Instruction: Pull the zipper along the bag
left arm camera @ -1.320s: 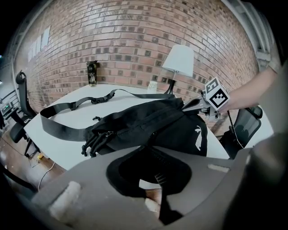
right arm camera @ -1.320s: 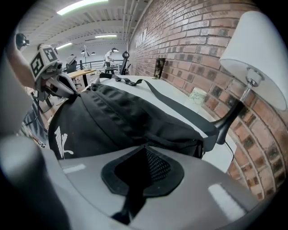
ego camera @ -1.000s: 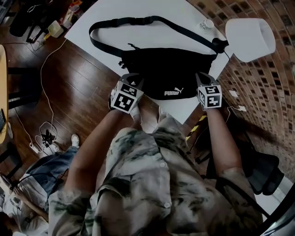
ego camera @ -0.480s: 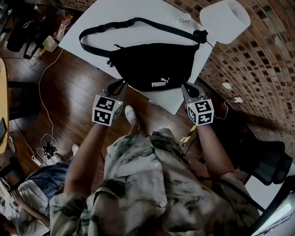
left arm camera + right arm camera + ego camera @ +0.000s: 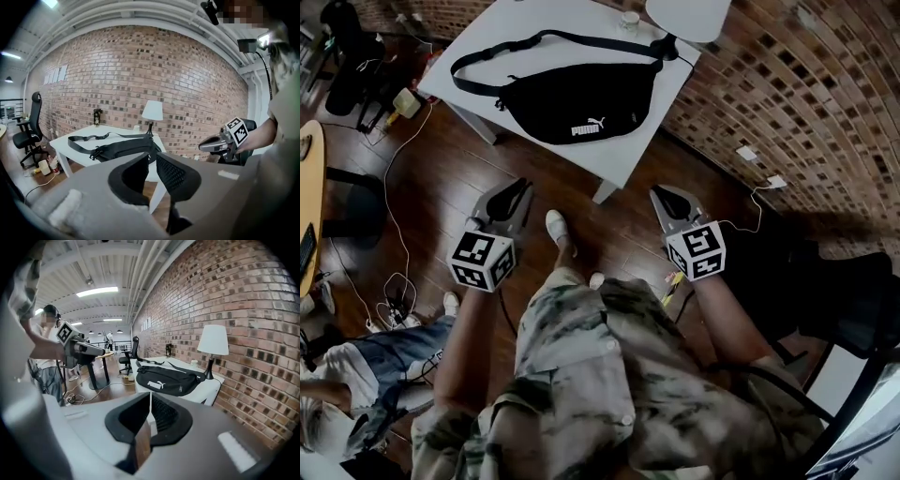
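The black Puma waist bag (image 5: 572, 98) lies on the white table (image 5: 619, 155), its strap looped toward the far side. Both grippers hang over the wooden floor, well short of the table and touching nothing. My left gripper (image 5: 517, 186) is shut, with only a thin slit between its tips and nothing held. My right gripper (image 5: 661, 194) is shut and empty too. The left gripper view puts the bag (image 5: 124, 147) far beyond my left gripper (image 5: 152, 157). In the right gripper view the bag (image 5: 171, 378) likewise lies far past my right gripper (image 5: 150, 397).
A white lamp (image 5: 684, 14) and a small cup (image 5: 628, 17) stand at the table's far corner by the brick wall (image 5: 787, 103). Cables (image 5: 394, 281) trail over the floor at left. A seated person's jeans (image 5: 384, 347) are at lower left. A dark chair (image 5: 853, 300) stands at right.
The person has stepped back from the table. Both grippers have drawn away from the bag's near edge and now hang over the floor.
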`<control>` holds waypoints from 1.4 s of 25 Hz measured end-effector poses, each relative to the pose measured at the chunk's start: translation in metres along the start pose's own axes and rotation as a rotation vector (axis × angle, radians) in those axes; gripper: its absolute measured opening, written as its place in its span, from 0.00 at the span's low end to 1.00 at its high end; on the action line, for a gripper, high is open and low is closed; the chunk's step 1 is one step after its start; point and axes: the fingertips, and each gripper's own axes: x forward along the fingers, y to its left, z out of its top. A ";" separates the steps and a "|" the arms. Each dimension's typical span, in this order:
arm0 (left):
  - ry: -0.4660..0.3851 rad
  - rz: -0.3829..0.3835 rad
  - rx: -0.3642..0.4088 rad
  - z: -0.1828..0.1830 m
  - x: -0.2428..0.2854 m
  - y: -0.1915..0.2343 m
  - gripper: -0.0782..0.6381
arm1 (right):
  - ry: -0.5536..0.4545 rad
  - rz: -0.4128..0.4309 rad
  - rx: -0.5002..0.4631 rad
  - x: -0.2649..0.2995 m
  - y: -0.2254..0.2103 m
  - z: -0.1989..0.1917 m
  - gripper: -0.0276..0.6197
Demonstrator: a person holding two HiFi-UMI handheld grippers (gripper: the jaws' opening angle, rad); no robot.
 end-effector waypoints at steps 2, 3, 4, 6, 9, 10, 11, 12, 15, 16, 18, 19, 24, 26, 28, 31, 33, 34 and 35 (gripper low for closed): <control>-0.028 0.012 -0.010 0.002 -0.029 -0.024 0.18 | -0.022 0.029 -0.007 -0.026 0.019 -0.003 0.07; -0.035 0.012 -0.013 0.001 -0.043 -0.036 0.18 | -0.029 0.041 -0.009 -0.039 0.029 -0.005 0.07; -0.037 0.008 -0.013 -0.001 -0.056 -0.048 0.18 | -0.036 0.050 -0.008 -0.052 0.038 -0.008 0.07; -0.033 -0.011 -0.008 -0.004 -0.079 -0.070 0.18 | -0.055 0.057 -0.003 -0.079 0.054 -0.009 0.07; -0.036 -0.043 0.005 -0.002 -0.107 -0.094 0.18 | -0.088 0.054 -0.007 -0.116 0.073 -0.003 0.07; -0.039 -0.056 0.008 -0.002 -0.115 -0.102 0.18 | -0.099 0.049 -0.012 -0.128 0.079 0.000 0.07; -0.041 -0.073 0.013 -0.002 -0.123 -0.110 0.18 | -0.109 0.043 -0.018 -0.139 0.085 0.004 0.07; -0.043 -0.091 0.020 -0.002 -0.132 -0.119 0.18 | -0.121 0.033 -0.024 -0.150 0.091 0.007 0.07; -0.039 -0.153 0.051 0.003 -0.157 -0.146 0.18 | -0.153 -0.006 -0.032 -0.181 0.112 0.016 0.07; -0.037 -0.176 0.057 0.004 -0.166 -0.154 0.18 | -0.161 -0.019 -0.030 -0.190 0.120 0.017 0.07; -0.037 -0.227 0.058 0.003 -0.187 -0.167 0.18 | -0.177 -0.038 -0.016 -0.207 0.143 0.021 0.07; -0.038 -0.251 0.058 0.002 -0.199 -0.171 0.18 | -0.183 -0.044 -0.008 -0.216 0.157 0.023 0.07; -0.031 -0.309 0.065 -0.014 -0.246 -0.171 0.18 | -0.193 -0.071 0.009 -0.241 0.224 0.028 0.08; -0.029 -0.316 0.062 -0.022 -0.260 -0.169 0.18 | -0.199 -0.077 0.022 -0.247 0.245 0.024 0.08; -0.029 -0.325 0.056 -0.029 -0.270 -0.171 0.18 | -0.203 -0.080 0.024 -0.254 0.261 0.021 0.08; -0.022 -0.341 0.054 -0.038 -0.282 -0.176 0.18 | -0.217 -0.087 0.025 -0.265 0.280 0.020 0.08; -0.024 -0.348 0.058 -0.042 -0.288 -0.179 0.18 | -0.224 -0.093 0.020 -0.272 0.289 0.020 0.07; -0.027 -0.350 0.059 -0.042 -0.291 -0.181 0.18 | -0.226 -0.094 0.015 -0.274 0.294 0.020 0.07; -0.029 -0.352 0.060 -0.043 -0.293 -0.182 0.18 | -0.228 -0.094 0.010 -0.276 0.298 0.020 0.07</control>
